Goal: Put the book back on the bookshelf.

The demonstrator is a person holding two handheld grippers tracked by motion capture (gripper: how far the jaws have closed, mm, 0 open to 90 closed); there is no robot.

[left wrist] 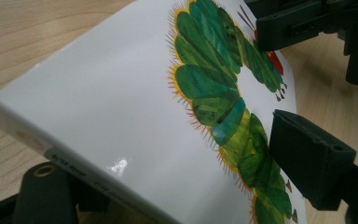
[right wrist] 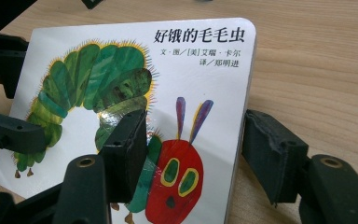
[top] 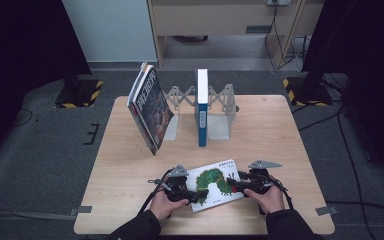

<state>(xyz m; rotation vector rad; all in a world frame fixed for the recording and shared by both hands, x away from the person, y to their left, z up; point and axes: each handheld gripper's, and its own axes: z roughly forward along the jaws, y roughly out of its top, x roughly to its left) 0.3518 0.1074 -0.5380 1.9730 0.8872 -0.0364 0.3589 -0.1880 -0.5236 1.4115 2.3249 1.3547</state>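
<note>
The left gripper (top: 194,195) bites the left end of the caterpillar book (top: 215,184). In the left gripper view one black jaw sits on top of the white cover and the other is under the book's edge, so the book is pinched between them. The right gripper (top: 234,186) holds the other end of the book. In the right gripper view one jaw lies on the cover next to the caterpillar's red face, and the other jaw is just past the book's right edge, down near the table; whether that jaw touches the book cannot be told.

The book sits at the near side of the wooden table (top: 280,150), between the person's two hands. It looks tipped up a little.

Farther back on the table stands a grey book rack (top: 220,107). A blue and white book (top: 202,107) stands straight up in the rack. To the left, a dark book (top: 150,110) leans over to the left against the rack's end. Both are well apart from the caterpillar book.
</note>
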